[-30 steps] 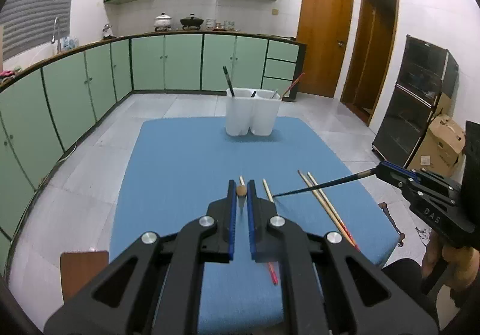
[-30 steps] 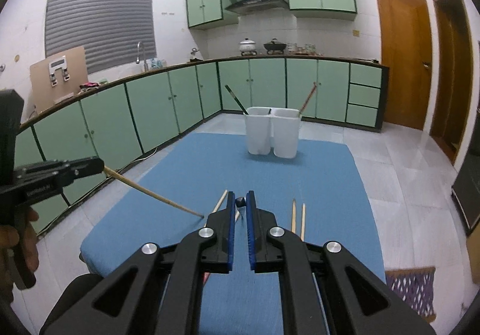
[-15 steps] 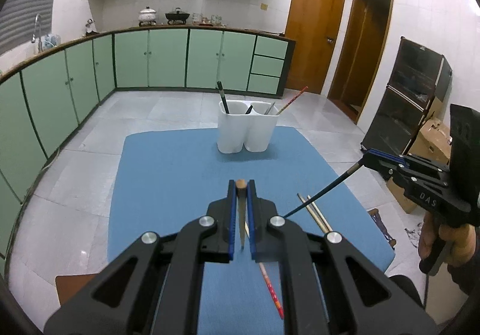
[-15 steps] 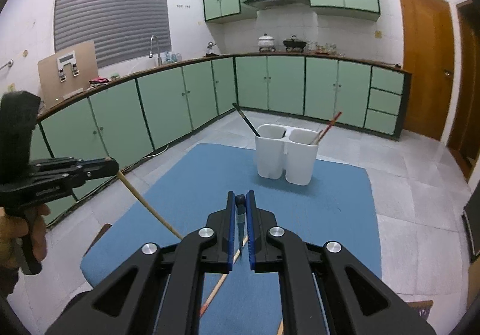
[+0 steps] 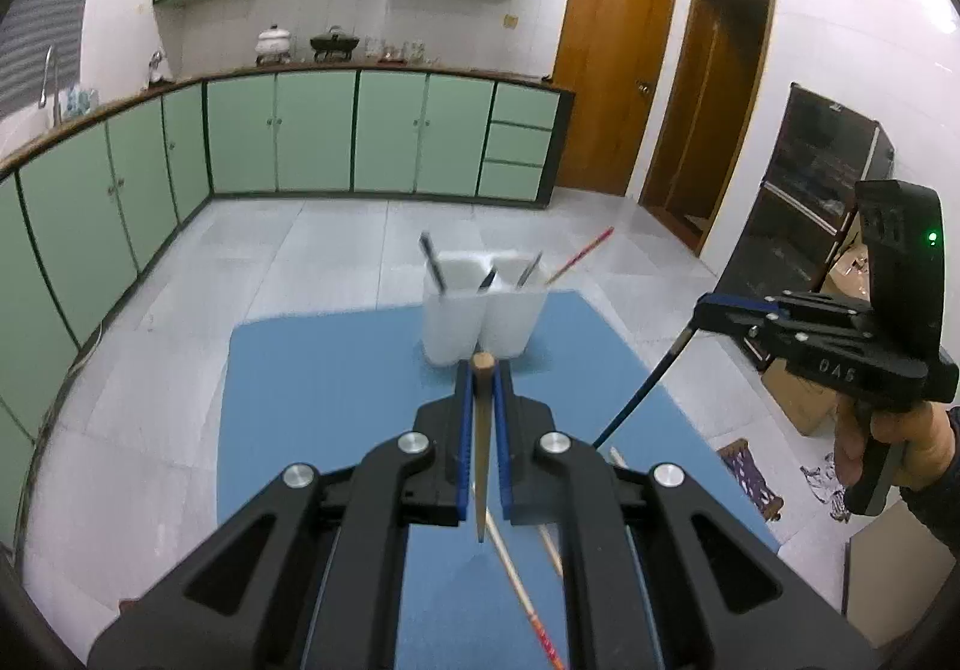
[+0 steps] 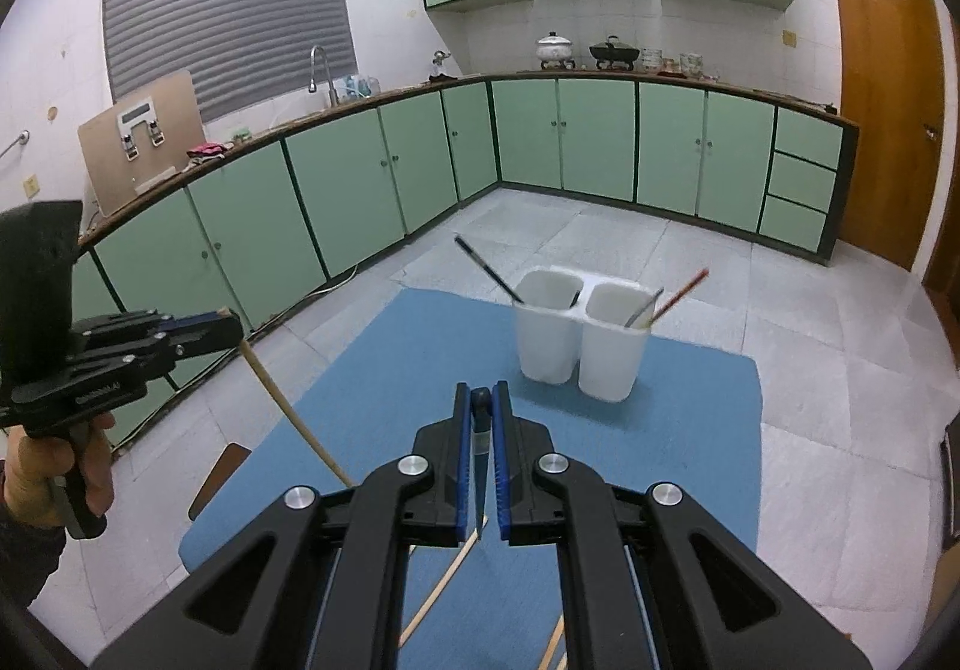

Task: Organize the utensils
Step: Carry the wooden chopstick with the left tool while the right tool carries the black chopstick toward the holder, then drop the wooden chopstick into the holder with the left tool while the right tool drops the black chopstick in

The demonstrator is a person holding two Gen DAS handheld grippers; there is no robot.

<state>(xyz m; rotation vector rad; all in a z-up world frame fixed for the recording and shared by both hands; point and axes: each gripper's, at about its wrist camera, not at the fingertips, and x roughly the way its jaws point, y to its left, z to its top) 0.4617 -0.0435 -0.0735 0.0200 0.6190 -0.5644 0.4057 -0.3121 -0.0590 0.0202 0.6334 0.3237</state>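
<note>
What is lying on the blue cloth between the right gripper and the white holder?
Nothing: in the right wrist view, only bare blue cloth separates the right gripper from the white holder.

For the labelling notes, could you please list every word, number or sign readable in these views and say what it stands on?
"DAS": white characters on the side of the right gripper, read with some doubt.
White lettering on the side of the left gripper: too blurred to read.
Nothing else legible.

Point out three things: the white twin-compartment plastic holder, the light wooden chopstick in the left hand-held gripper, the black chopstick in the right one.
white twin-compartment plastic holder (image 6: 606, 364): right wrist view, right cup's front wall.
light wooden chopstick (image 6: 288, 406): right wrist view, mid-shaft.
black chopstick (image 5: 645, 388): left wrist view, mid-shaft.
</note>
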